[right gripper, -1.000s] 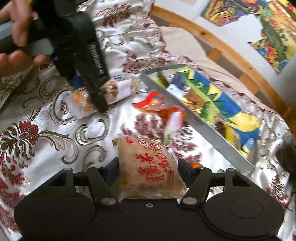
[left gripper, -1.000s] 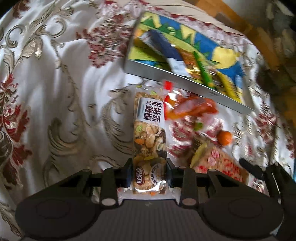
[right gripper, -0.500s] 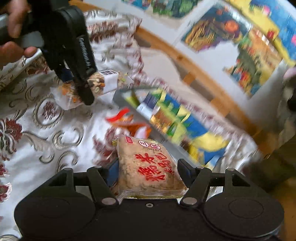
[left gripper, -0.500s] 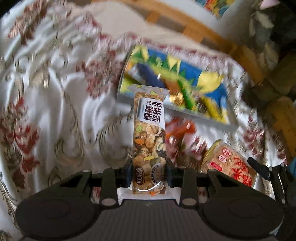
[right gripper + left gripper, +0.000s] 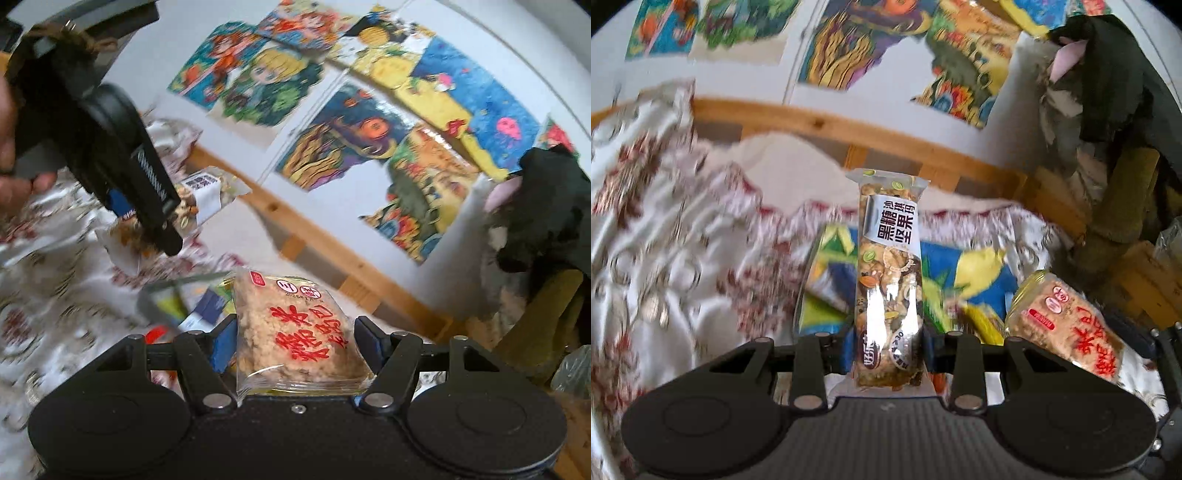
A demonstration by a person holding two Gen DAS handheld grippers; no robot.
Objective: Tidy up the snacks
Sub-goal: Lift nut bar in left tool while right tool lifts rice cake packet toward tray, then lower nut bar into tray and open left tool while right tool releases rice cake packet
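A long nut bar [image 5: 890, 266] in a clear wrapper with a white label stands upright between my left gripper's [image 5: 890, 343] fingers, which are shut on its lower end. Behind the bar lies the tray [image 5: 979, 262] with a blue, yellow and green print and several snacks inside. My right gripper [image 5: 297, 341] is shut on a square puffed-rice cake packet [image 5: 295, 332] with red characters, which also shows in the left wrist view [image 5: 1067, 332]. In the right wrist view the left gripper [image 5: 162, 225] hangs at the upper left with the nut bar [image 5: 201, 195], above the tray's rim [image 5: 177, 284].
A white cloth with red and gold flowers [image 5: 665, 236] covers the surface. A wooden rail [image 5: 820, 122] runs behind it, below a wall of colourful posters [image 5: 871, 40]. Dark clothes [image 5: 1108, 74] pile up at the right. A red packet [image 5: 155, 334] lies by the tray.
Both grippers have risen and tilted upward with their snacks still held. The wall and wooden rail have come into view, and the tray has dropped lower in both views.
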